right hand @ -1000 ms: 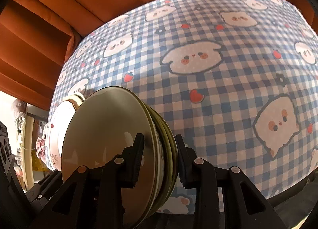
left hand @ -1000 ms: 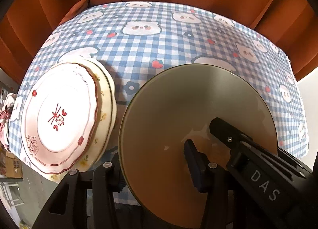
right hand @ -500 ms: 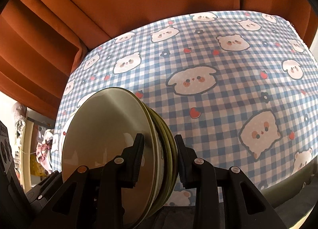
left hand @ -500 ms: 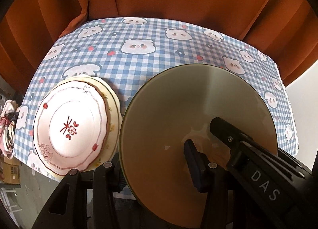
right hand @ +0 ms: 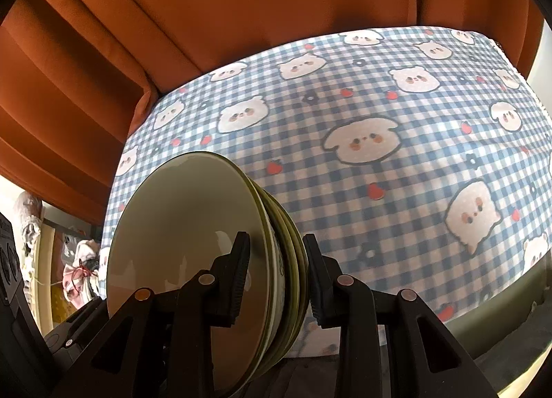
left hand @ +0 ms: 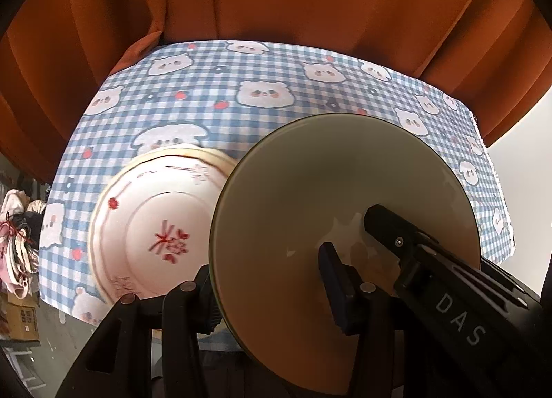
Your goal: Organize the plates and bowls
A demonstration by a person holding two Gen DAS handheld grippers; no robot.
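Bowls (right hand: 193, 246): nested stack of olive-green ones, tilted on edge, held up off the table (right hand: 396, 173) over its near-left part, rims facing left in the right wrist view. Right gripper (right hand: 276, 270) clenched on the stack, one finger inside the top bowl, the other against the outer wall of the bottom one. Left gripper (left hand: 272, 277) grasps the same stack at another point of the rim: its inner finger (left hand: 333, 280) lies in the top bowl's cavity, the outer one is behind the rim. In the left wrist view the other gripper's finger, marked DAS, reaches into the bowl from the right. Plates (left hand: 155, 225): white one with red pattern on a cream one, stacked flat at the table's near-left corner, partly hidden by the bowls. Blue checked cloth with bear faces covers the table. Orange curtain (left hand: 276, 1) along the far edge.
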